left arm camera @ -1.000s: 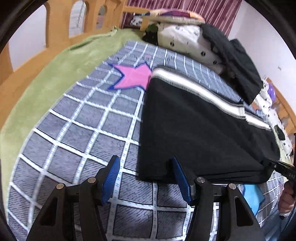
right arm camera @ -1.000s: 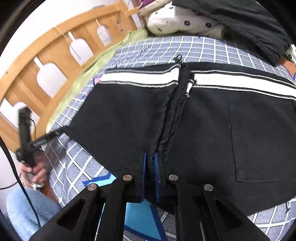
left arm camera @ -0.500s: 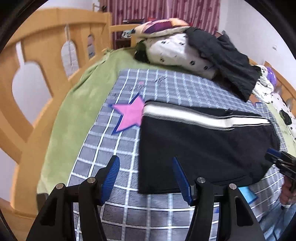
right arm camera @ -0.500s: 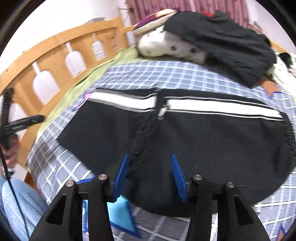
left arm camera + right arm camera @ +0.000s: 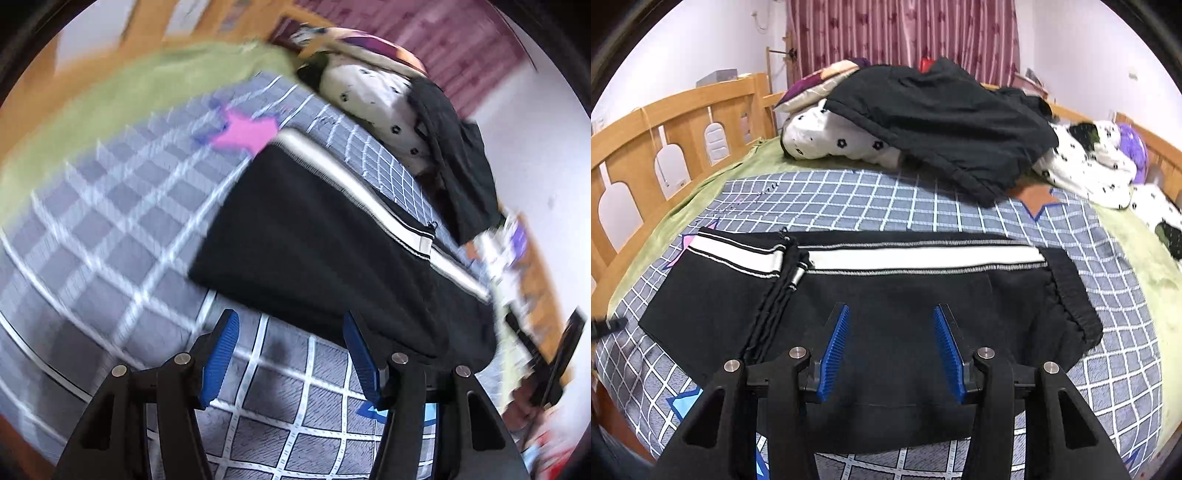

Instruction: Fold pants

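The black pants (image 5: 886,295) with a white side stripe (image 5: 916,258) lie folded flat on the grey checked bedspread (image 5: 871,199). My right gripper (image 5: 891,350) is open and empty, held above the near part of the pants. My left gripper (image 5: 290,356) is open and empty, just off the pants' near edge (image 5: 332,236) over the bedspread (image 5: 110,229). The left wrist view is blurred by motion. The right gripper shows at that view's right edge (image 5: 554,365).
A pile of black clothes (image 5: 942,114) and white spotted bedding (image 5: 827,140) lies at the head of the bed. A wooden rail (image 5: 665,122) runs along the left side. A green blanket (image 5: 110,85) borders the bedspread. A pink star patch (image 5: 247,133) sits beside the pants.
My right gripper let go of the pants' fold, opened and pulled back and up. My left gripper stayed open and has swung closer to the pants' left end.
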Demonstrator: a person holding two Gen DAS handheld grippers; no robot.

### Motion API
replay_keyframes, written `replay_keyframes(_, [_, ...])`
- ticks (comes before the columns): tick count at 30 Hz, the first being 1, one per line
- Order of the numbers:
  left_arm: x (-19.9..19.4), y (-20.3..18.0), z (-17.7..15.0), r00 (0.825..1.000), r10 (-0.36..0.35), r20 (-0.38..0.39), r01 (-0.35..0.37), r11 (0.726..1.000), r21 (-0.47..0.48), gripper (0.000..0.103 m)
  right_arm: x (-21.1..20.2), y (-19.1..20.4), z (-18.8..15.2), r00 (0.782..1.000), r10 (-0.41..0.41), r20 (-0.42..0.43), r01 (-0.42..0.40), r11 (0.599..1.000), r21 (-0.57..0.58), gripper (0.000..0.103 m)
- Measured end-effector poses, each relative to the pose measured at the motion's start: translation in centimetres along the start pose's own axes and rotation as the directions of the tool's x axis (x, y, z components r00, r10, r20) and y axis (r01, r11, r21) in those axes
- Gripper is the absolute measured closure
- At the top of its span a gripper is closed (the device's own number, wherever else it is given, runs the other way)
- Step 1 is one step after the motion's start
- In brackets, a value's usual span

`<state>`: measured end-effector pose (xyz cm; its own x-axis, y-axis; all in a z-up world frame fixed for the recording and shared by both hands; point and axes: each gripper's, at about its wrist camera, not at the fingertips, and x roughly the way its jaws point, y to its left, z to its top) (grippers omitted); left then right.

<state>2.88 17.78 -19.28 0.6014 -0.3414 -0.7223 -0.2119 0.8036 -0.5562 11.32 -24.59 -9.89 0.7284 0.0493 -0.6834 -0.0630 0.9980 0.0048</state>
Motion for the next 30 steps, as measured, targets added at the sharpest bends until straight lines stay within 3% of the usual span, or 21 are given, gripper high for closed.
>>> replay_keyframes(4, [1.4,3.3,-0.9,0.991,-0.120,0.058,0.126,0.986,-0.107,0.046,-0.1,0.7,-0.1,1.000,0.019,0.009,-0.019,1.000,0.001,0.056])
replay_keyframes(8, [1.5,5.1,0.1,0.976,-0.168,0.140,0.192,0.965,-0.181,0.046,-1.3,2.2,-0.5,0.992,-0.069,0.106,0.076,0.995,-0.071,0.056])
replay_keyframes(18, [2.6,3.7,2.5,0.988,-0.103,0.118,0.122,0.978,-0.168,0.049,0.4,2.3,-0.6,0.996,-0.085,0.042,0.087,0.994,-0.068,0.056])
replay_keyframes(21, [-0.4,1.8,2.8,0.979,-0.083,0.183,0.102,0.990,-0.095,0.049,0.3,1.6,-0.6,0.997,-0.070,0.034,0.071,0.997,-0.041,0.056])
replay_keyframes(25, [-0.3,1.2,3.5,0.987,-0.002,0.159,0.009,0.999,-0.040,0.048,0.1,0.7,-0.5,0.998,-0.053,0.019,0.053,0.999,0.001,0.056])
replay_keyframes(27, [0.0,1.2,4.2,0.978,0.120,0.169,-0.117,0.993,-0.029,0.049,0.0,0.4,-0.4,0.999,-0.038,0.017,0.038,0.999,0.022,0.056])
replay_keyframes(28, [-0.6,1.5,4.3,0.970,0.133,0.202,-0.127,0.991,-0.040,0.049,0.0,0.2,-0.4,0.999,-0.034,0.016,0.034,0.999,0.027,0.056])
replay_keyframes(30, [-1.8,2.1,4.5,0.974,0.058,0.219,-0.042,0.996,-0.080,0.049,-0.2,0.0,-0.4,0.999,-0.040,0.022,0.039,0.999,0.028,0.056])
